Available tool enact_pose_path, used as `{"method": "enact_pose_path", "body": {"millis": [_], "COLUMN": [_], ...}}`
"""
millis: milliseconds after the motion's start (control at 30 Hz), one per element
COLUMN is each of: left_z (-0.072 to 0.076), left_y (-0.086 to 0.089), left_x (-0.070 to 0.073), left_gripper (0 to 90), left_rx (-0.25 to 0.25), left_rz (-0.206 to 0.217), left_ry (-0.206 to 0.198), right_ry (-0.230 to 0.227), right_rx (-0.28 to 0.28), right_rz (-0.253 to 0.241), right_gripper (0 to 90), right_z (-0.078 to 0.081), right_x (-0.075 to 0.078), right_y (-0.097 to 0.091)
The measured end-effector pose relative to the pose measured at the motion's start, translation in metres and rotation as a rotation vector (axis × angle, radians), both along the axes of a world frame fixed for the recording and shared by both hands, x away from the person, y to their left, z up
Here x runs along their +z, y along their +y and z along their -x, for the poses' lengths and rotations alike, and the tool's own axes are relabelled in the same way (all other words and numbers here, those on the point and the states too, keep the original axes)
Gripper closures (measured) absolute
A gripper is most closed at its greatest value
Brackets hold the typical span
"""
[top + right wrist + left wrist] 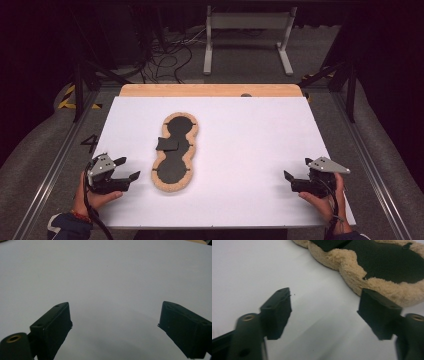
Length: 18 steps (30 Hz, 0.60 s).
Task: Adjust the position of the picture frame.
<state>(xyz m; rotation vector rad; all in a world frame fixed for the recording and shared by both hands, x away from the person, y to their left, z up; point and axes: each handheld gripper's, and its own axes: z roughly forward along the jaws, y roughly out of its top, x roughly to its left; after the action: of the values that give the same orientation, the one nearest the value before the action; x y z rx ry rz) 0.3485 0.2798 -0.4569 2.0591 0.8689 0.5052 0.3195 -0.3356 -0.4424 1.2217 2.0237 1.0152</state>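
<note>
A long peanut-shaped pad (pixel 174 172), tan and fleecy at the rim and black inside, lies flat on the white sheet (pixel 240 150) left of centre. A small black flap (pixel 166 144) sticks out at its narrow waist. My left gripper (pixel 129 168) is low at the front left, just left of the pad's near end, jaws open and empty. In the left gripper view the fleecy rim of the pad (pixel 352 272) lies just beyond the right jaw of the left gripper (pixel 325 297), not between the jaws. My right gripper (pixel 296 168) rests open at the front right; bare sheet lies between the jaws of the right gripper (pixel 115 310).
The sheet covers a wooden table whose far edge (pixel 210 90) shows. Metal rails (pixel 360 150) run along both sides. Beyond the table, a white stand (pixel 247 37) and loose cables (pixel 165 60) sit on the floor.
</note>
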Motion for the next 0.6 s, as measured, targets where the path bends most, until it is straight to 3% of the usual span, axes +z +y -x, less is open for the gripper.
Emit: {"method": "enact_pose_path", "body": {"millis": [67, 133, 167, 233, 300, 467, 600], "left_z": [-0.002, -0.003, -0.004, -0.008, -0.012, -0.024, -0.030], "left_y": [-0.002, -0.004, -0.006, -0.010, -0.013, -0.019, -0.030], "left_x": [0.001, 0.002, 0.001, 0.001, 0.000, -0.006, -0.010], "left_gripper": [45.8, 49.9, 59.3, 66.0, 73.6, 82.8, 86.1], "left_rx": [-0.028, -0.029, -0.034, -0.055, -0.064, -0.081, -0.114], "left_rz": [-0.015, -0.034, -0.044, -0.051, -0.061, -0.072, -0.103], "left_ry": [0.002, 0.011, 0.014, 0.017, 0.019, 0.058, 0.087], "right_ry": [0.005, -0.002, -0.014, -0.024, -0.024, -0.013, 0.003], "right_rx": [-0.005, -0.011, -0.027, -0.028, -0.029, -0.014, 0.033], "right_rz": [-0.001, -0.002, 0.000, -0.018, -0.007, -0.029, -0.032], "right_gripper": [11.2, 11.2, 12.0, 14.0, 19.3, 35.7, 52.7], "right_z": [-0.001, 0.000, 0.000, 0.000, -0.001, -0.008, -0.009], "right_x": [0.000, 0.000, 0.002, 0.004, 0.004, 0.005, 0.007], "right_y": [0.000, 0.000, 0.001, 0.002, 0.005, 0.015, 0.024]}}
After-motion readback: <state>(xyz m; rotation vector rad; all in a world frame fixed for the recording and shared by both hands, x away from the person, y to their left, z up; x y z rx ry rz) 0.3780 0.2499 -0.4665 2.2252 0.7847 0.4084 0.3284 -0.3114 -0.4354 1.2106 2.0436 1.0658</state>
